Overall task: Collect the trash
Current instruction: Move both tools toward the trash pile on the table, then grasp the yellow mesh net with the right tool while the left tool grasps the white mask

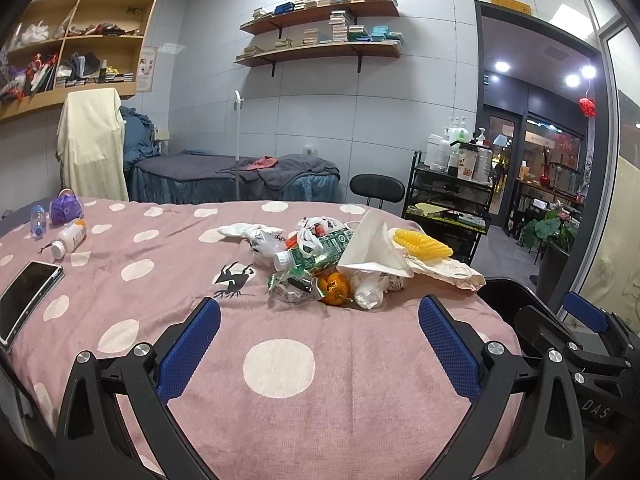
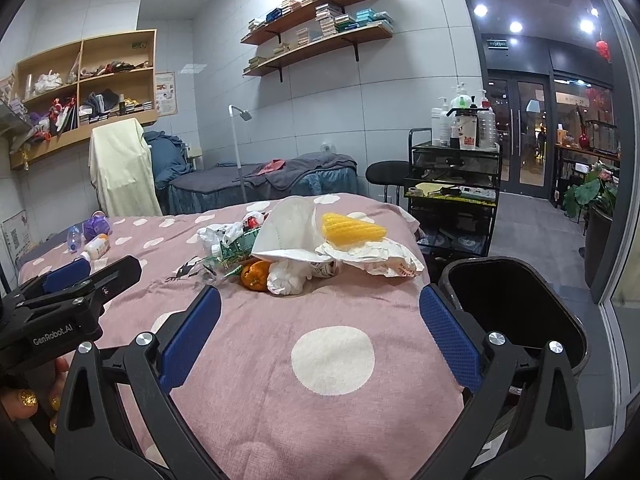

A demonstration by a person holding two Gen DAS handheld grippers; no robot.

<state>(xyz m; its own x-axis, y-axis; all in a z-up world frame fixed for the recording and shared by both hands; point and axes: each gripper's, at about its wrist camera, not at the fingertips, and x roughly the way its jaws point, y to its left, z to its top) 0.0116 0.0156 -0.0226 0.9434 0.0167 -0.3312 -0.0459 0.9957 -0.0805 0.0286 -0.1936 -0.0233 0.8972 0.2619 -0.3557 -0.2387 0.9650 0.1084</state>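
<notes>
Trash [image 1: 340, 264] lies heaped toward the far right of a bed spread with a pink blanket [image 1: 280, 364] dotted with white. Nearest, the left gripper [image 1: 320, 344] hangs over bare blanket with its jaws spread wide and nothing between them; its 2 blue pads [image 1: 188, 356] sit well short of the heap. The right gripper [image 2: 320, 340] is likewise released, jaws apart over a white dot, empty. In the right wrist view the left gripper shows at the near left, with fingertips bearing gold nail polish [image 2: 28, 400] below it.

Just off the right edge of the bed stands a black bin [image 2: 516, 312], open at the top.

At the near edge of the heap rest an orange [image 1: 336, 288], a crumpled white tissue [image 1: 368, 292] touching it on the right, and a clear wrapper [image 1: 290, 286] on its left. Behind them a green-labelled plastic bottle [image 1: 316, 252] lies on its side, cap pointing left. A white mask [image 1: 372, 248] leans over the bottle's right end, and a yellow corn cob [image 1: 422, 244] rests on crumpled paper [image 1: 444, 270] to the right. Further back are white plastic bags [image 1: 256, 236].

On the left lie a phone [image 1: 26, 296] at the near edge, then a tipped pill bottle [image 1: 70, 238], a small clear bottle [image 1: 38, 220] and a purple object [image 1: 66, 208]. Beyond the bed stand a second, grey-covered bed [image 1: 240, 176], a black stool [image 1: 378, 188] and a black cart [image 1: 452, 196] carrying bottles.
</notes>
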